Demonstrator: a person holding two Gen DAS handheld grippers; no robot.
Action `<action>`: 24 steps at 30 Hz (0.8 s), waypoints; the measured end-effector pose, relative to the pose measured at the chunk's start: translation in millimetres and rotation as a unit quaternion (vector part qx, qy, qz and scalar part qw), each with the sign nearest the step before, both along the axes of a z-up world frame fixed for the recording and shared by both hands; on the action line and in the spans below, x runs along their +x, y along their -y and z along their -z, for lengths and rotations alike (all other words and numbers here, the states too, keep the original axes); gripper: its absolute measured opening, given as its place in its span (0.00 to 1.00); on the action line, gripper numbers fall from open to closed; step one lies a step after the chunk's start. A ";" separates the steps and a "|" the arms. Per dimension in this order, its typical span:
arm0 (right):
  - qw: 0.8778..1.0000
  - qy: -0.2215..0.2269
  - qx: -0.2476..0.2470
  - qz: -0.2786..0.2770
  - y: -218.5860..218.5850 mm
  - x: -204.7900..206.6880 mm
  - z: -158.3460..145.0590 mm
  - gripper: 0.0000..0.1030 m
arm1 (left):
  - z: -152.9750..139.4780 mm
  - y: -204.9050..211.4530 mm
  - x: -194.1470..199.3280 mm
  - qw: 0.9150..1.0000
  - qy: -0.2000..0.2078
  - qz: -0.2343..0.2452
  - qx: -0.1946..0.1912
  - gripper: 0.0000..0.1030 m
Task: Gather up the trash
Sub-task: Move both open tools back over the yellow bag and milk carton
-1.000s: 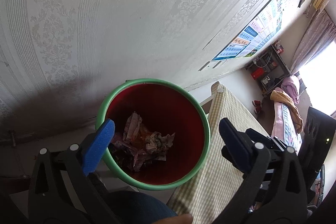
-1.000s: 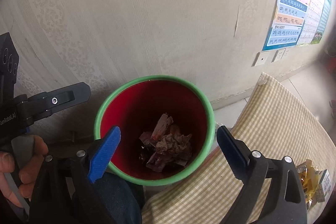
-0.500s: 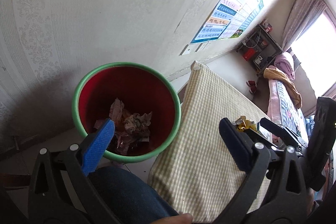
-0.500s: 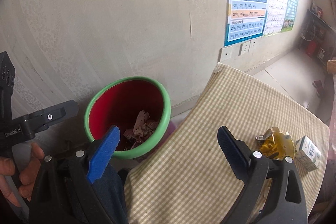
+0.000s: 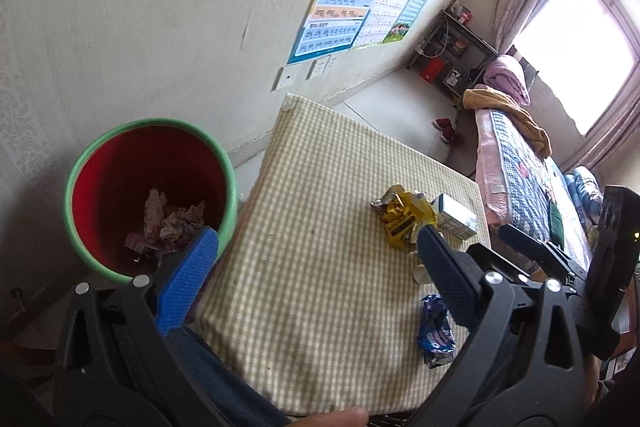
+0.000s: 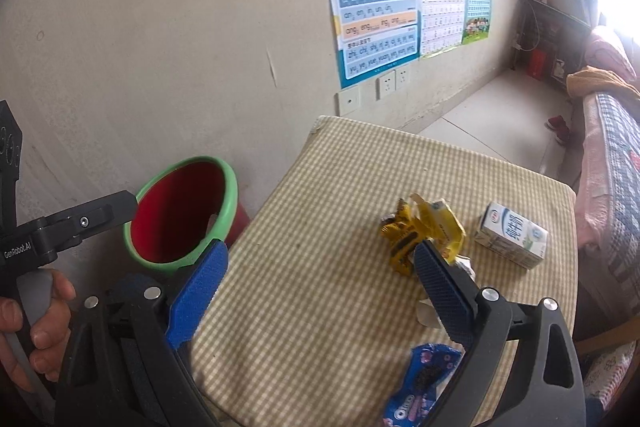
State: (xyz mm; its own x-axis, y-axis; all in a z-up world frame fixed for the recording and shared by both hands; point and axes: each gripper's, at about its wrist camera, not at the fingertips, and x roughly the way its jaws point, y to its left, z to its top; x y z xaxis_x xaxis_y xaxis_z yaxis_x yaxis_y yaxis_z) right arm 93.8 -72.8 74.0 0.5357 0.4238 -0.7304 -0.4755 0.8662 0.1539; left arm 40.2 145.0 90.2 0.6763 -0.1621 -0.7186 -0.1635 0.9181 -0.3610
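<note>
We cannot make out the small white thing half hidden behind the right gripper's finger, the blue wrapper runs off the bottom edge, and the shelf's contents are too small to tell.

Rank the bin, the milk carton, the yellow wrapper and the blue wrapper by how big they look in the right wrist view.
1. Bin, clearly largest.
2. Yellow wrapper and milk carton: alike, so no ranking.
Blue wrapper: unsure, since it lies nearest the camera and is partly hidden behind the claw finger and cut by the frame edge.
</note>
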 end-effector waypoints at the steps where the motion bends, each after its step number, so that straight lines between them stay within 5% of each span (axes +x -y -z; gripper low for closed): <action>1: 1.000 0.001 -0.001 0.007 9.9 -0.7 -0.6 0.88 | -0.2 8.2 1.8 1.000 0.000 0.007 -0.001 0.95; 15: 0.994 -0.003 0.011 0.109 136.2 7.7 4.8 0.88 | -7.5 111.1 34.9 0.995 -0.002 0.100 0.017 0.95; 24: 0.990 -0.012 0.018 0.141 181.3 26.9 14.2 0.88 | -6.6 147.8 55.6 0.991 -0.013 0.127 0.032 0.95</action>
